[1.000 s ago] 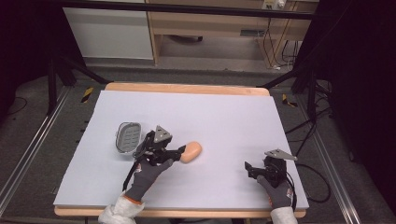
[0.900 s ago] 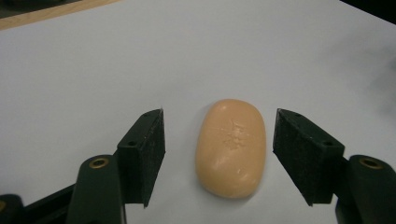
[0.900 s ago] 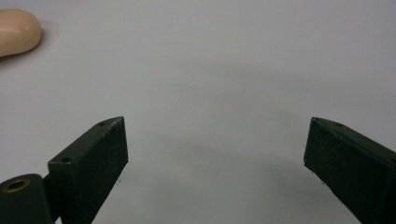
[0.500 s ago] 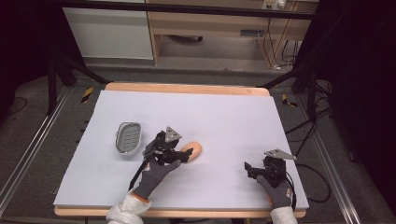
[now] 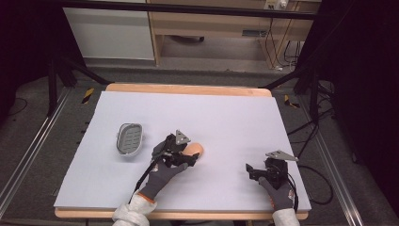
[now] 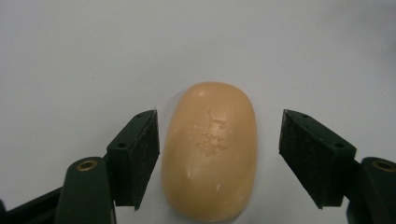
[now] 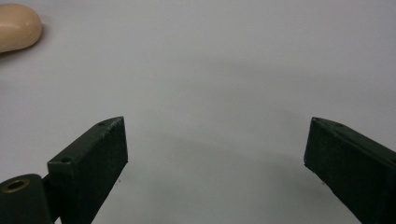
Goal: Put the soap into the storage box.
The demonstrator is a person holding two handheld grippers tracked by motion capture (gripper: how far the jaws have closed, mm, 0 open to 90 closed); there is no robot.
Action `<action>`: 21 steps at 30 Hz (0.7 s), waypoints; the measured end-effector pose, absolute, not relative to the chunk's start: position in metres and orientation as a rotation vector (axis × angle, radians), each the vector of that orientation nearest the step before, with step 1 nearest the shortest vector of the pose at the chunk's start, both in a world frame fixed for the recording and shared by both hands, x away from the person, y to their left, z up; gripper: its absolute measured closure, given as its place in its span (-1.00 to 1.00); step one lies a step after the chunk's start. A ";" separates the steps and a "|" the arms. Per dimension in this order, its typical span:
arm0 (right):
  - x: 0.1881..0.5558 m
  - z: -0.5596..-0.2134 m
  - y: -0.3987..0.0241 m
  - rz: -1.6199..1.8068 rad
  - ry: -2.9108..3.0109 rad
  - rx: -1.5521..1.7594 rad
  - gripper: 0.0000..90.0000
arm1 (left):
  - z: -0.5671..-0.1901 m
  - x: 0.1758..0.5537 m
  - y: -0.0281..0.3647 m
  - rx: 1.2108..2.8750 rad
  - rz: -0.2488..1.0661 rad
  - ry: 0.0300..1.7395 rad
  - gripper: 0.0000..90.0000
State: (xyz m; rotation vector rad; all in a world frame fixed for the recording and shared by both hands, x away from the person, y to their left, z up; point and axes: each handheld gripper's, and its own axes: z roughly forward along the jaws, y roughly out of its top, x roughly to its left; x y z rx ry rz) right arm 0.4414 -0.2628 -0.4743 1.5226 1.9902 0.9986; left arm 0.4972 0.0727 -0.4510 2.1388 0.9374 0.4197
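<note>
The soap bar is straddled, ungripped, by the spread left gripper; its embossed mark cannot be read. The right gripper is held spread over the table.

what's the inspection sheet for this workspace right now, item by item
surface: pale sheet over a wood-edged table, flat and dry-looking.
job's things: peach soap bar lying flat on the sheet; grey soap dish apart from it, nothing in it.
clutter: nothing seen.
grippers: left tongs open, a jaw on each side of the soap, the left jaw close to it, the right one apart; right tongs open over bare sheet.
cables: a black cable trails from the left tongs; more cables lie on the floor at right.
surroundings: dark floor, metal rails, wooden shelving behind.
</note>
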 end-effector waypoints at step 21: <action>0.442 -0.476 -0.262 0.990 2.005 1.522 -0.86 | -0.468 0.507 0.065 2.218 0.412 0.954 -0.34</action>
